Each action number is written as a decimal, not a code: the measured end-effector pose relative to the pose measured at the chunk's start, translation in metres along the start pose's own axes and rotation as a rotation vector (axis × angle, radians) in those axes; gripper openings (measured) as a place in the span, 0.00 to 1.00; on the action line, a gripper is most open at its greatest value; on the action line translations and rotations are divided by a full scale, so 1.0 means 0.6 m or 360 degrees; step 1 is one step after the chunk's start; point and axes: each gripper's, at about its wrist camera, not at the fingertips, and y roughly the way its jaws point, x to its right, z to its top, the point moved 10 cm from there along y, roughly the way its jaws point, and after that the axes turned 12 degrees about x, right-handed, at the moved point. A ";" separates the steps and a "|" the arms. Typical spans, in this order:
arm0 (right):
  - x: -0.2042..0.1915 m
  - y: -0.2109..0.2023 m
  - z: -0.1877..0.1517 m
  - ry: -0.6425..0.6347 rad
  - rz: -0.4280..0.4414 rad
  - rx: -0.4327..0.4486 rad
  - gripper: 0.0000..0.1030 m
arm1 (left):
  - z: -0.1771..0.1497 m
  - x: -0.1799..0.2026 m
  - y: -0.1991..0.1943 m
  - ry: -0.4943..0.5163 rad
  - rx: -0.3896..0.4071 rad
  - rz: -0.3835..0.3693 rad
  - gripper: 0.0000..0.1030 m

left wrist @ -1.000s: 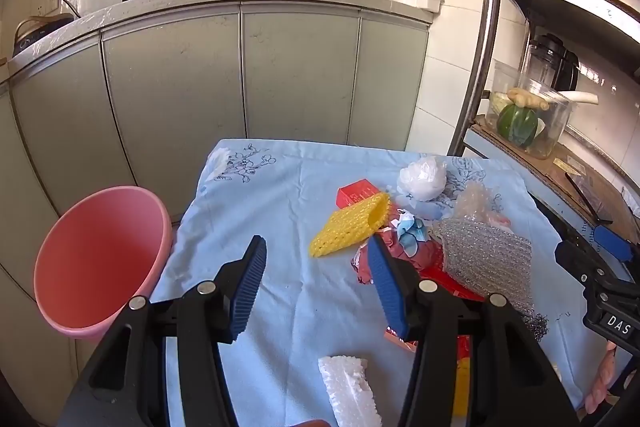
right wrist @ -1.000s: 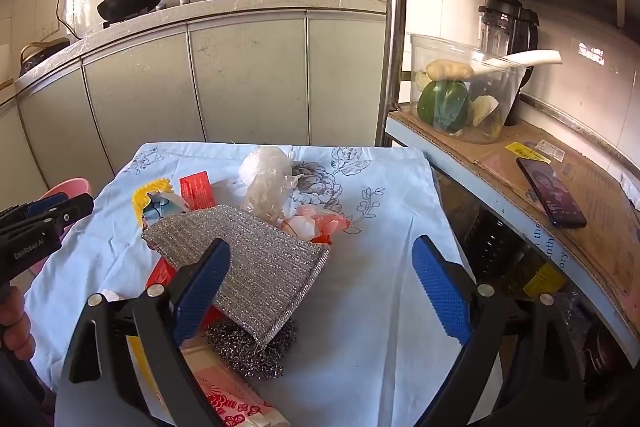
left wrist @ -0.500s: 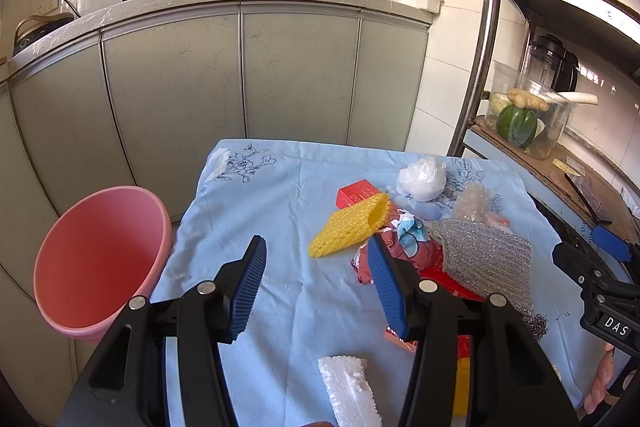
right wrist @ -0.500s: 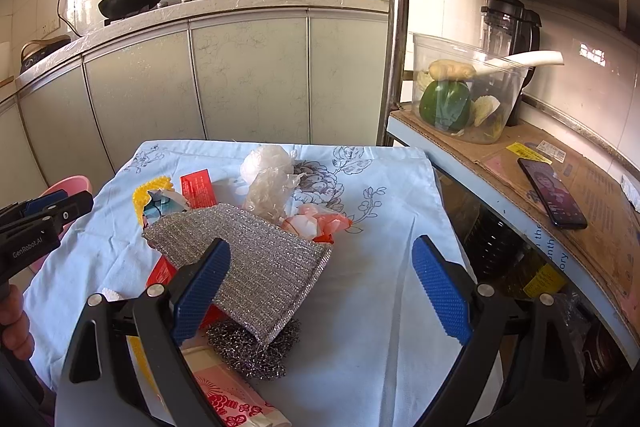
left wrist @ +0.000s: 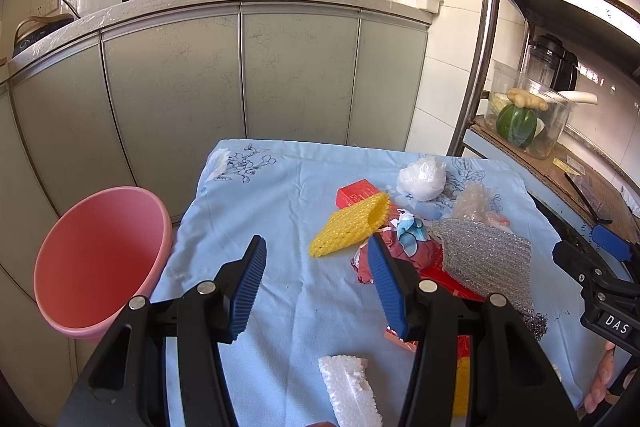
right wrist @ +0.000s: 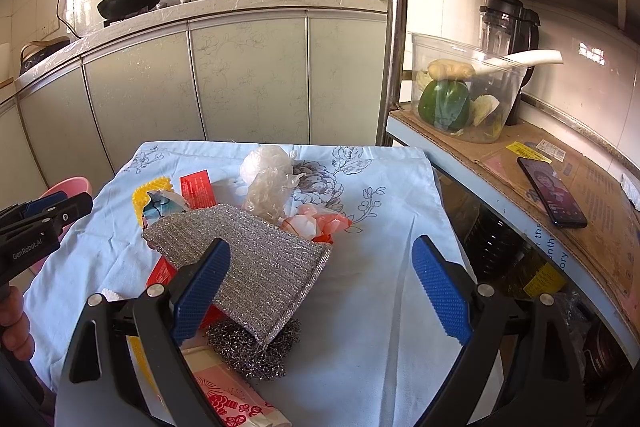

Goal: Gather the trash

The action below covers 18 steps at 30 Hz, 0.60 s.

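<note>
**Both claws spread above trash-strewn desk**

Left claw (left wrist: 316, 267) spread wide, holding nothing, hovering over bare blue cloth near the desk's (left wrist: 280, 195) left edge. Right claw (right wrist: 320, 283) also spread, empty, above the near right part. Trash sits clustered around the desk's middle and right: yellow foam net (left wrist: 352, 227) touching a red box (left wrist: 354, 191), white plastic bag (left wrist: 422, 177) toward the far edge, silver scouring cloth (right wrist: 248, 263) lying over a steel wool ball (right wrist: 252, 347), clear crumpled wrap (right wrist: 270, 187), orange-white wrapper (right wrist: 316, 223). White foam chunk (left wrist: 350, 391) at the near edge. Pink bin (left wrist: 96, 259) stands off the desk's left edge, just beside it.
</note>
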 end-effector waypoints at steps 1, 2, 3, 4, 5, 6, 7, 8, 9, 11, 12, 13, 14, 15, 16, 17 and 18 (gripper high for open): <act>0.000 0.000 0.000 0.0000 0.0001 0.0000 0.90 | 0.000 0.000 0.000 0.0000 0.0000 0.0000 0.51; 0.000 0.000 0.000 0.0001 0.0000 0.0001 0.90 | 0.000 0.000 0.000 0.0000 0.0000 -0.0001 0.51; 0.000 0.000 0.001 0.0001 -0.0001 0.0002 0.90 | 0.000 0.000 0.000 0.0000 0.0001 -0.0001 0.51; 0.000 -0.001 0.000 0.0001 0.0001 0.0001 0.90 | 0.000 0.000 0.000 0.0001 0.0000 0.0000 0.51; 0.000 -0.001 0.001 0.0002 0.0002 0.0002 0.90 | 0.000 0.000 0.000 0.0001 0.0001 -0.0001 0.51; 0.000 -0.001 0.000 0.0002 0.0002 0.0003 0.90 | 0.000 0.000 0.000 0.0001 0.0000 -0.0001 0.51; 0.000 -0.001 0.001 0.0001 0.0001 0.0004 0.90 | 0.000 0.000 0.000 0.0000 0.0000 -0.0002 0.51; 0.000 -0.001 0.001 0.0001 0.0002 0.0004 0.90 | 0.000 0.000 0.000 0.0000 0.0000 -0.0001 0.51; 0.000 -0.001 0.001 0.0003 0.0002 0.0002 0.90 | 0.000 0.000 0.000 0.0001 0.0000 0.0000 0.51; 0.000 -0.002 0.001 0.0004 0.0002 0.0003 0.90 | 0.000 0.000 0.000 0.0000 0.0000 -0.0001 0.51; 0.000 -0.002 0.001 0.0003 0.0002 0.0003 0.90 | 0.000 0.001 0.000 0.0000 0.0000 0.0000 0.51; 0.000 -0.002 0.001 0.0003 0.0002 0.0003 0.90 | 0.000 0.001 0.000 0.0000 0.0001 0.0000 0.51; 0.000 -0.002 0.001 0.0004 0.0002 0.0003 0.90 | 0.000 0.001 0.000 0.0001 0.0001 0.0000 0.51; 0.000 -0.003 0.001 0.0004 0.0003 0.0004 0.90 | 0.000 0.001 0.000 0.0001 0.0001 0.0000 0.51; 0.000 -0.002 0.001 0.0003 0.0002 0.0003 0.90 | 0.000 0.001 -0.001 0.0001 0.0001 0.0000 0.51; 0.000 -0.003 0.002 0.0003 0.0003 0.0003 0.90 | 0.000 0.001 0.000 0.0000 0.0000 -0.0001 0.51; 0.000 -0.003 0.002 0.0004 0.0003 0.0003 0.90 | 0.000 0.001 0.000 0.0000 0.0000 0.0000 0.51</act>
